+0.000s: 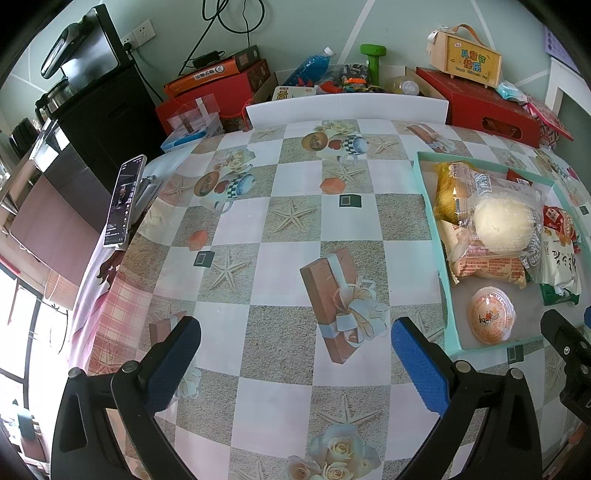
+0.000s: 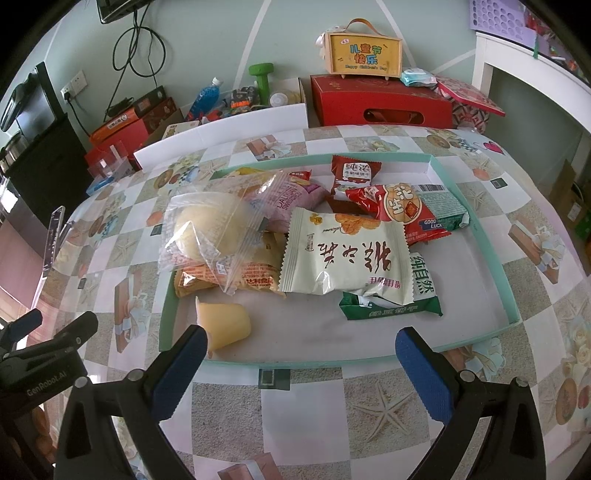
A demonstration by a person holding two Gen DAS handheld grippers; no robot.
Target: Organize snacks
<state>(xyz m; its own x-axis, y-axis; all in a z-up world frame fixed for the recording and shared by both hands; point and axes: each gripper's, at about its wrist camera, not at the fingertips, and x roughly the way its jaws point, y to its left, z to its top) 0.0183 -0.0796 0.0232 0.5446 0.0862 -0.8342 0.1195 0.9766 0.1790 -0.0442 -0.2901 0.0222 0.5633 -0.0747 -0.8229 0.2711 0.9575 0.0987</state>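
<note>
**Two wrist views, one shared tray**

Your left wrist camera looks down and forward over the patterned table (image 1: 280,236), low and close, with the teal tray (image 1: 428,206) off at 3 o'clock. Your right wrist camera faces the same tray (image 2: 476,218) head-on at 12 o'clock, close above its near rim. Both views share the tray, the snacks in it and the red box (image 1: 491,107) by the far wall. The right view also catches your left gripper (image 2: 44,332) at 9 o'clock.

Pale green wall (image 1: 295,29); bright window (image 1: 22,332)
</note>
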